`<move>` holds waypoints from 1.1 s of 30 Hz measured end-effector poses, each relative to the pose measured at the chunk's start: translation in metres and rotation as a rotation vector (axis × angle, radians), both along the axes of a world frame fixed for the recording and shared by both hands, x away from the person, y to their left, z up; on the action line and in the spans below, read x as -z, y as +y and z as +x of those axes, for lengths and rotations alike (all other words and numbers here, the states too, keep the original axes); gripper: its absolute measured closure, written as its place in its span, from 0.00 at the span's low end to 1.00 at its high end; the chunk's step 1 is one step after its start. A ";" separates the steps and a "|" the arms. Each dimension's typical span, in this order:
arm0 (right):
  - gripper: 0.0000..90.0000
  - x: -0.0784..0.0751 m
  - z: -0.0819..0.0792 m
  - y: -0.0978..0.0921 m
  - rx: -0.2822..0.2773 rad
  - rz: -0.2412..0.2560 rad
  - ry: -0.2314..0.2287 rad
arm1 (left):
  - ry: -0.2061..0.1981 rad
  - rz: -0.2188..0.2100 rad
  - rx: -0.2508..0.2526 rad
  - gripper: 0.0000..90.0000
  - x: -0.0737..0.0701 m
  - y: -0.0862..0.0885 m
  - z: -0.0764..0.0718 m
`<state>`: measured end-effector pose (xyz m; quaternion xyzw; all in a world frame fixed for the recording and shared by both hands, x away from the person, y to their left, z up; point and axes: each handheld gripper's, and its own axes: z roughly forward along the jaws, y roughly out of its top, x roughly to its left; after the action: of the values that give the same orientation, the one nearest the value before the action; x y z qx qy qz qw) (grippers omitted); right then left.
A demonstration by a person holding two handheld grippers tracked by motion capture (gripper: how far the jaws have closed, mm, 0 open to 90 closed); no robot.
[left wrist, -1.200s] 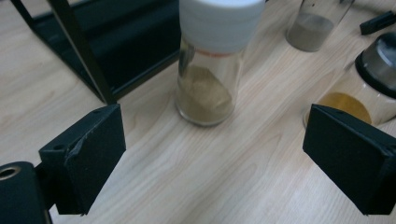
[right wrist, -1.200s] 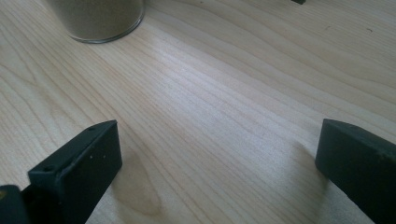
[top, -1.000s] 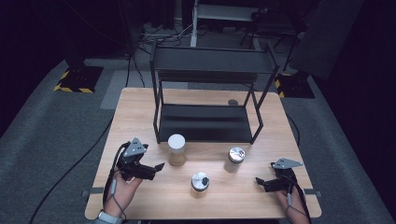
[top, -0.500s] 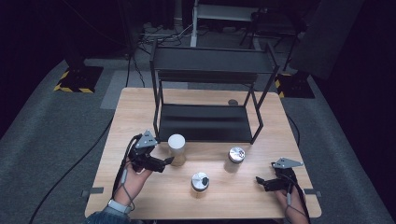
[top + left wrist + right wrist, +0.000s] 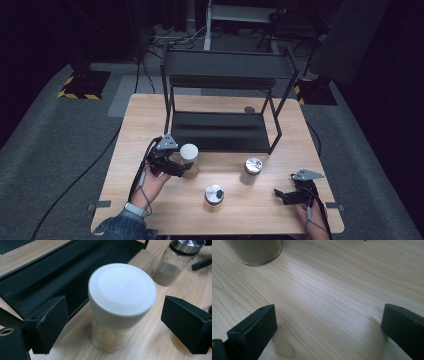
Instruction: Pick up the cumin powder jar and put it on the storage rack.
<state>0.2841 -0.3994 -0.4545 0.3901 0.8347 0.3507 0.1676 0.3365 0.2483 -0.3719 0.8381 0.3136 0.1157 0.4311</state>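
White-lidded jar point(image 5: 120, 307) stands upright on wooden table point(image 5: 150, 115), just in front of black rack point(image 5: 220, 130), between jaws of your left gripper point(image 5: 186, 169). Jaws spread wide, clear of glass on both sides, nothing gripped. Risk: jaws sit high, level with lid; close there and the smooth cap may slip or the jar tip toward rack edge. Jar: clear glass, pale contents, broad flat white cap. Right gripper point(image 5: 280, 194) rests gaping over bare wood near table's front right corner, holding nothing.

Left hand-held gripper point(image 5: 186, 169) reaches forward, jaws wide apart; right hand-held gripper point(image 5: 278, 193) rests low (also spread).
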 end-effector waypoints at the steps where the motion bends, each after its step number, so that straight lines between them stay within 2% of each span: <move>1: 0.00 0.000 0.000 0.000 0.000 0.000 0.000 | 0.008 -0.005 0.002 0.08 0.001 0.000 0.003; 4: 0.00 0.000 0.000 0.000 0.000 0.000 0.000 | 0.014 -0.003 0.004 0.09 0.001 -0.003 0.008; 15: 0.00 0.000 0.000 0.000 0.000 0.000 0.000 | 0.030 0.053 0.018 0.14 -0.001 -0.021 0.019; 16: 0.00 0.000 0.000 0.000 0.000 0.000 0.000 | 0.034 0.052 0.018 0.17 0.000 -0.021 0.020; 20: 0.00 0.000 0.000 0.000 0.000 0.000 0.000 | 0.057 0.065 0.028 0.20 -0.004 -0.022 0.024; 23: 0.00 0.000 0.000 0.000 0.000 0.000 0.000 | 0.048 0.092 0.045 0.26 -0.008 -0.026 0.024; 25: 0.00 0.000 0.000 0.000 0.000 0.000 0.000 | 0.054 0.084 0.069 0.32 -0.008 -0.025 0.026; 26: 0.00 0.000 0.000 0.000 0.000 0.000 0.000 | 0.045 0.095 0.066 0.35 -0.009 -0.028 0.025; 29: 0.00 0.000 0.000 0.000 0.000 0.000 0.000 | 0.042 0.102 0.057 0.36 -0.010 -0.030 0.023; 33: 0.00 0.000 0.000 0.000 0.000 0.000 0.000 | 0.056 0.093 0.035 0.36 -0.011 -0.030 0.024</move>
<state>0.2841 -0.3994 -0.4545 0.3902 0.8347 0.3507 0.1675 0.3604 0.2181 -0.3608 0.8656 0.3051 0.0990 0.3846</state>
